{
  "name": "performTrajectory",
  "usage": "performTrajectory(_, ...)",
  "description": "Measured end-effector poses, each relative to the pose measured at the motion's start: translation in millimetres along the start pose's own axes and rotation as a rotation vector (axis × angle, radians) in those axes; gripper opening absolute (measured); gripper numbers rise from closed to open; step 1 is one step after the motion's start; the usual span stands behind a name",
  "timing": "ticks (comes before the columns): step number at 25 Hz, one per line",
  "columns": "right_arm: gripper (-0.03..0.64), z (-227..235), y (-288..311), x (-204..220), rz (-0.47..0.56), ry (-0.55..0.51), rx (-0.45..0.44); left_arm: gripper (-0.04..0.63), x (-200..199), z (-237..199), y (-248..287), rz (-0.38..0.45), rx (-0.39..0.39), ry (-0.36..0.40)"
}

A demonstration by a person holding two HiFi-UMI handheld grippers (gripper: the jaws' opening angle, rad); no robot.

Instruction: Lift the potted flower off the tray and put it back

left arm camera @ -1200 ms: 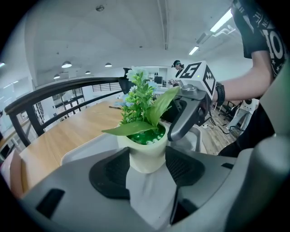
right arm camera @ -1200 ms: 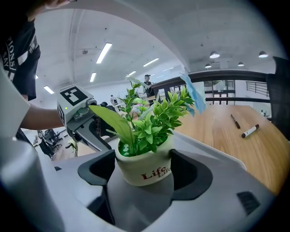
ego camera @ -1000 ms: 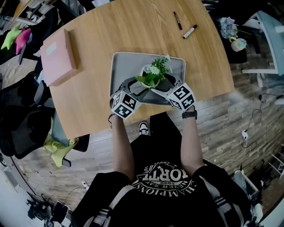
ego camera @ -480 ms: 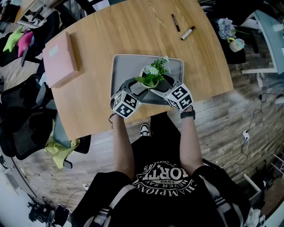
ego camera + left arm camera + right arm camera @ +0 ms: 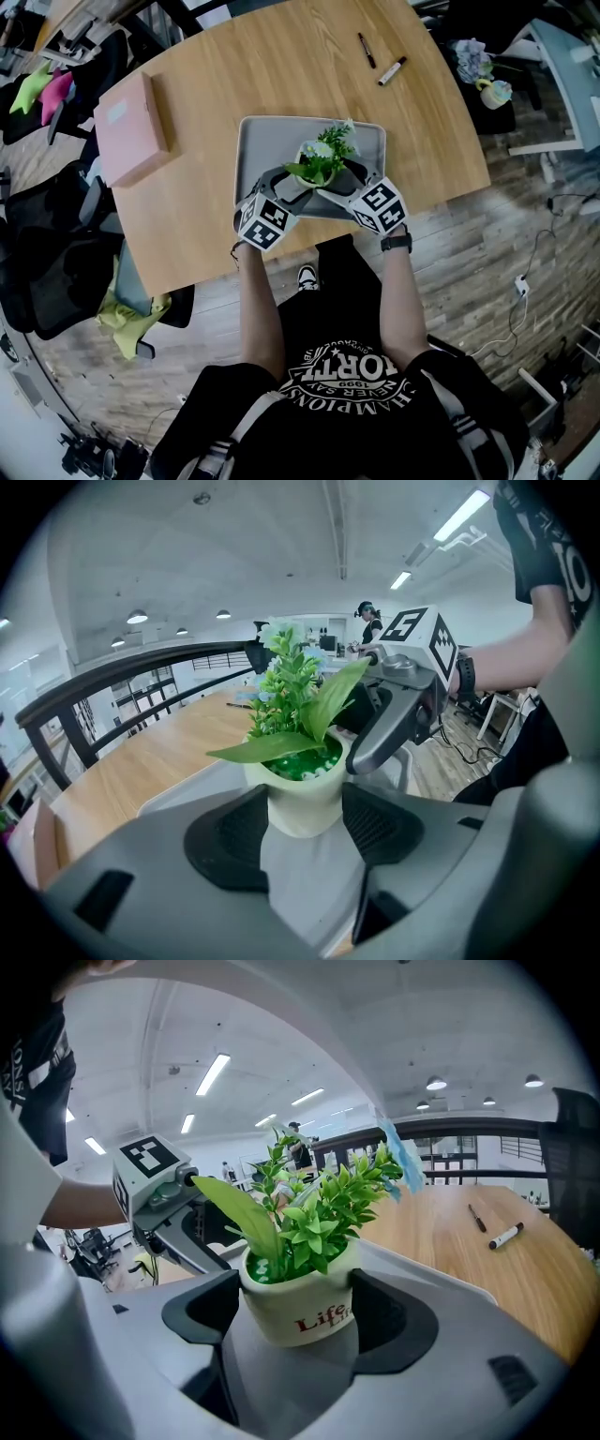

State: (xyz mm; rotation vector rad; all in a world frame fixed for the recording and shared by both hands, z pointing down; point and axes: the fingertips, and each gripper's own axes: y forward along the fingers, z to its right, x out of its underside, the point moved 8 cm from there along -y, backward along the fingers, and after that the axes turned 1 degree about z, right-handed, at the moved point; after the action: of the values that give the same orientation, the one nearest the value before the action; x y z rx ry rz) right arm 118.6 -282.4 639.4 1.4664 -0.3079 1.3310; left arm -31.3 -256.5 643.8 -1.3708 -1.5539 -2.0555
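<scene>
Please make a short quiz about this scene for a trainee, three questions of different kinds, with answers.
1. True or false: the left gripper and the right gripper both have the potted flower between their jaws.
2. In the head view, what lies on the table left of the tray? A) pink box B) laptop C) mug
3. How many pens lie beyond the tray?
Key: 1 true; 2 A; 3 two.

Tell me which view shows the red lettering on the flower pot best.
The right gripper view: the pot faces it close up, so the red lettering reads clearly. The left gripper view shows the pot's plain side, no lettering. In the head view, foliage largely hides the small pot from above; no lettering shows.
</scene>
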Motion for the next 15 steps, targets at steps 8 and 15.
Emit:
performTrajectory(8, 0.391, -16.2, -15.9, -7.5, 0.015, -0.011, 0.003, 0.265, -7.3, 14.2, -17.3, 0.027, -0.015, -0.001)
performTrajectory(15, 0.391, -33.8, -35.3, -13.6, 0.042, -0.005, 0.009, 0.265, -17.6, 31.6, -36.3, 0.05, -0.035, 0.029)
